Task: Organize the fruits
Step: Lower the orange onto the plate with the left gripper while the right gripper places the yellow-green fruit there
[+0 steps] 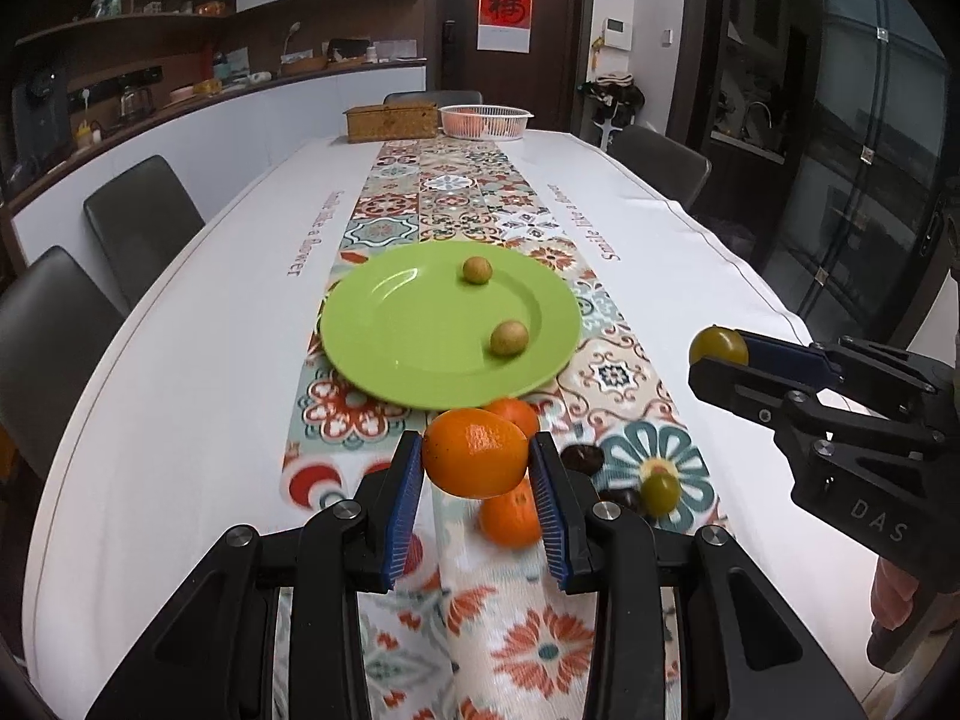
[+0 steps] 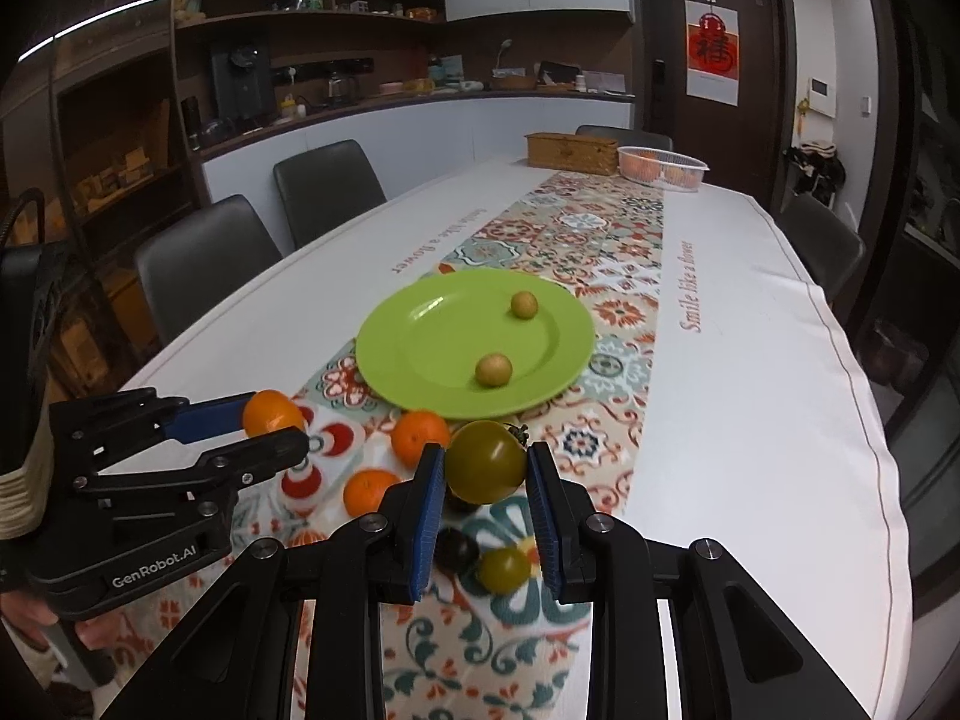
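Note:
My left gripper [image 1: 475, 462] is shut on an orange mandarin [image 1: 474, 461], held above the table just short of the green plate [image 1: 396, 354]. My right gripper [image 2: 486, 471] is shut on a green tomato [image 2: 485, 461], also above the table near the plate [image 2: 432, 354]. Two small tan fruits [image 1: 477, 269] [image 1: 509, 338] lie on the plate. Two more mandarins [image 2: 419, 435] [image 2: 367, 491], a dark fruit [image 2: 457, 547] and a second green tomato [image 2: 504, 570] lie on the runner below the grippers. The right gripper shows in the left wrist view [image 1: 717, 357], the left one in the right wrist view [image 2: 273, 423].
A patterned runner [image 1: 456, 204] runs along the white table. A wooden box [image 1: 391, 121] and a white basket with oranges [image 1: 485, 120] stand at the far end. Grey chairs [image 1: 141, 222] line both sides.

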A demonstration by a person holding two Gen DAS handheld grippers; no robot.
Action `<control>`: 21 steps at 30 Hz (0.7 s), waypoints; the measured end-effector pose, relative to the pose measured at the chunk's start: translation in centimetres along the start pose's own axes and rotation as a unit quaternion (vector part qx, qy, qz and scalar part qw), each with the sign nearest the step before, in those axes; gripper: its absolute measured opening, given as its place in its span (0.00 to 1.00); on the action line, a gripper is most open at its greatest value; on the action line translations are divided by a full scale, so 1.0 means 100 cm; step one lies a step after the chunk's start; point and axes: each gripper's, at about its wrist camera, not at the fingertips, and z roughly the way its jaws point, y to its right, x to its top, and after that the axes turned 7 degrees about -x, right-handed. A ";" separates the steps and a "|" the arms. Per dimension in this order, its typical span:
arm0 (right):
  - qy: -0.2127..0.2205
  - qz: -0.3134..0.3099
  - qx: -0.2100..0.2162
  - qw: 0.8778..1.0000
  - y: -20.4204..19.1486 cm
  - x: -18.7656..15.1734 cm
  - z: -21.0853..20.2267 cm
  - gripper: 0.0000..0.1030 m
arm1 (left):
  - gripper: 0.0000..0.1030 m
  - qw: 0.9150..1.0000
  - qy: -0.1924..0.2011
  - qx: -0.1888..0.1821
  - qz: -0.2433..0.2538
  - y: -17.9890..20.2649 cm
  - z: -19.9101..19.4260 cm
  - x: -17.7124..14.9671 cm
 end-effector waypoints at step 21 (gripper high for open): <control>-0.042 -0.009 0.018 0.999 0.011 0.051 0.103 0.28 | 0.34 0.999 -0.040 -0.003 0.005 -0.041 0.085 0.057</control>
